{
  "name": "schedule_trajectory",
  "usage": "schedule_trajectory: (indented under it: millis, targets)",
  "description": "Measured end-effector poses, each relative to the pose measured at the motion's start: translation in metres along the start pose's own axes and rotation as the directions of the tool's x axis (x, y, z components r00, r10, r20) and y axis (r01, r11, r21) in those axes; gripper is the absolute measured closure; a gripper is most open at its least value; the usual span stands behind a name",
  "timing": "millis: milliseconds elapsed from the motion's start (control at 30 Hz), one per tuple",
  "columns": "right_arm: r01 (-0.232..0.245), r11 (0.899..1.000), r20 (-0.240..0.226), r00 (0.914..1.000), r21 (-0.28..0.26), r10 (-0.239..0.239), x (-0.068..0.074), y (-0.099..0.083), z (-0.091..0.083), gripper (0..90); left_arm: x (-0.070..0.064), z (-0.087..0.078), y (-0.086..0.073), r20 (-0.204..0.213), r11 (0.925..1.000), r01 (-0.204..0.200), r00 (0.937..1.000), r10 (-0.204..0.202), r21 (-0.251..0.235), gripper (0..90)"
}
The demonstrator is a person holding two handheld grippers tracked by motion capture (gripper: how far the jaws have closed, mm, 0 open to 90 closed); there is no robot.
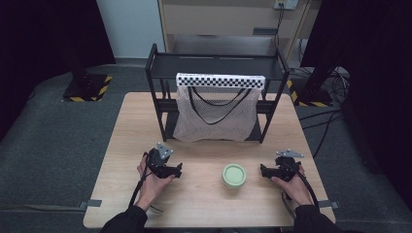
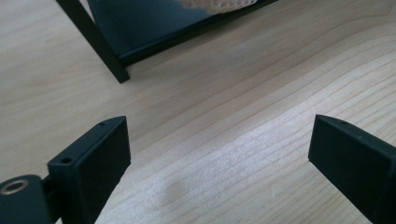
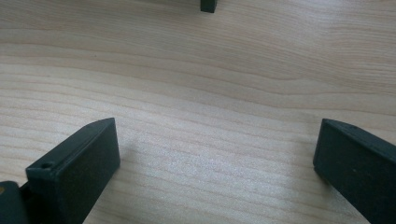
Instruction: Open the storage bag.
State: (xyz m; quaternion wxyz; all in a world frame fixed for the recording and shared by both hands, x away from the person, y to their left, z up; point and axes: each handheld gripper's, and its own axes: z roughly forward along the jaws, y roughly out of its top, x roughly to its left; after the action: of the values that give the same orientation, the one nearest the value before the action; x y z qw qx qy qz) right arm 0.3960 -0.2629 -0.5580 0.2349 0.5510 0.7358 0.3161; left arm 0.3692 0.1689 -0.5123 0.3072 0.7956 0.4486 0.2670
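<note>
we see a light wood desk (image 1: 204,204) taking up most of the high view, w/ a black metal rack (image 1: 158,92) standing at its far half. a beige mesh bag (image 1: 214,116) hangs off the rack's front, black straps looped inside it, and a checkered strip (image 1: 221,81) runs along its top edge. nearer us, btwn the two hands, a small round pale-green tin (image 1: 234,175) sits flat on the desk w/ its lid on, a bit right of centre and closer to the right gripper (image 1: 264,170) than to the left gripper (image 1: 179,169); neither touches it. both grippers rest low at the desk, pointing inward toward the tin. in the left gripper view our jaws stand wide apart w/ only bare wood btwn them, the rack's foot (image 2: 116,70) and bottom shelf just ahead. in the right gripper view the jaws are likewise spread wide, nothing held, just wood grain btwn them.
</note>
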Motion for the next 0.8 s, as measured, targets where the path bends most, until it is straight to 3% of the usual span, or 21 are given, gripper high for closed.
schedule_trajectory:
  millis: [333,467,800]
  targets:
    - [0.000,1.000,0.000,1.0000,0.000,0.000,0.000,0.000,0.000,0.8,-0.002,-0.010,0.011,-0.024,0.9940,-0.085,0.9962,0.083,-0.069,5.6]
    - [0.000,1.000,0.000,1.0000,0.000,0.000,0.000,0.000,0.000,0.8,-0.004,-0.017,0.017,-0.050,0.9837,-0.145,0.9889,0.140,-0.107,5.6]
    - [0.000,1.000,0.000,1.0000,0.001,0.000,0.000,0.000,0.000,0.7,-0.008,-0.024,0.024,-0.065,0.9681,-0.205,0.9781,0.198,-0.144,5.8]
